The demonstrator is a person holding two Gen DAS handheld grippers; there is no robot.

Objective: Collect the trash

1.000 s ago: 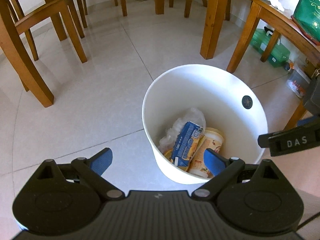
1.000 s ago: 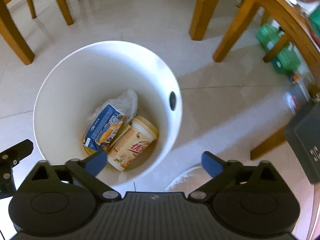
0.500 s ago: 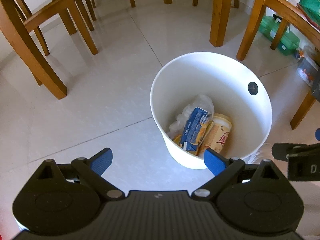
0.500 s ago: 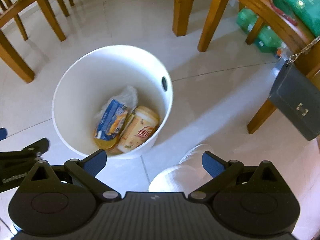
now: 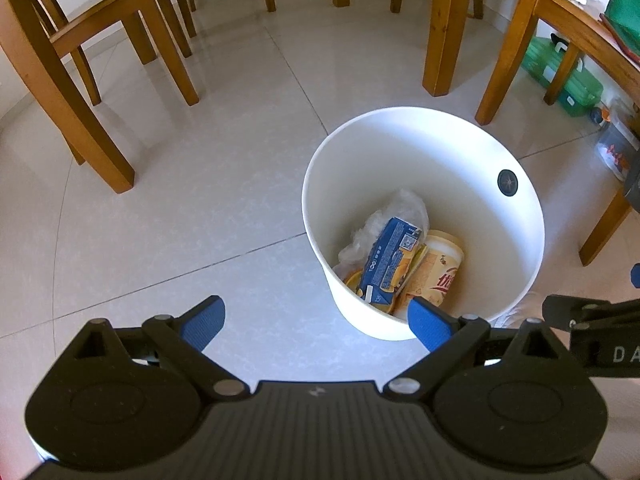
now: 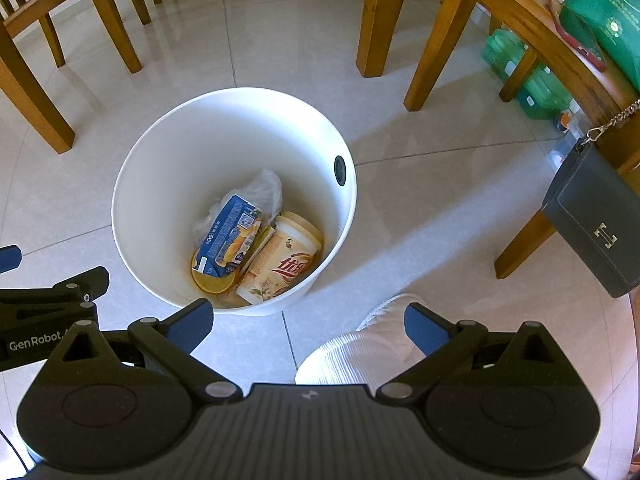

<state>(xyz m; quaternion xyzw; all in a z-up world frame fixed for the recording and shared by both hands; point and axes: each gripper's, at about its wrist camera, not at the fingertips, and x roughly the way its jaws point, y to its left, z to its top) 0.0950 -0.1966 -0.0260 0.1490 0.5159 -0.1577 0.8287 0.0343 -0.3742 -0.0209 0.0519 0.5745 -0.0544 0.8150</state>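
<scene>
From my feed, the white bin (image 6: 168, 280) stands upright on the tiled floor, open-topped, with a small dark round mark (image 6: 340, 166) on its inner wall near the rim. All the trash lies at its bottom: a blue and yellow carton (image 6: 230, 236) on its side, leaning over a yellow disc (image 6: 212, 282) (a lid, I think). Touching it is a cream paper cup (image 6: 282, 264) with red lettering, tipped over, and behind both sits a crumpled clear plastic bag (image 6: 266, 188).
</scene>
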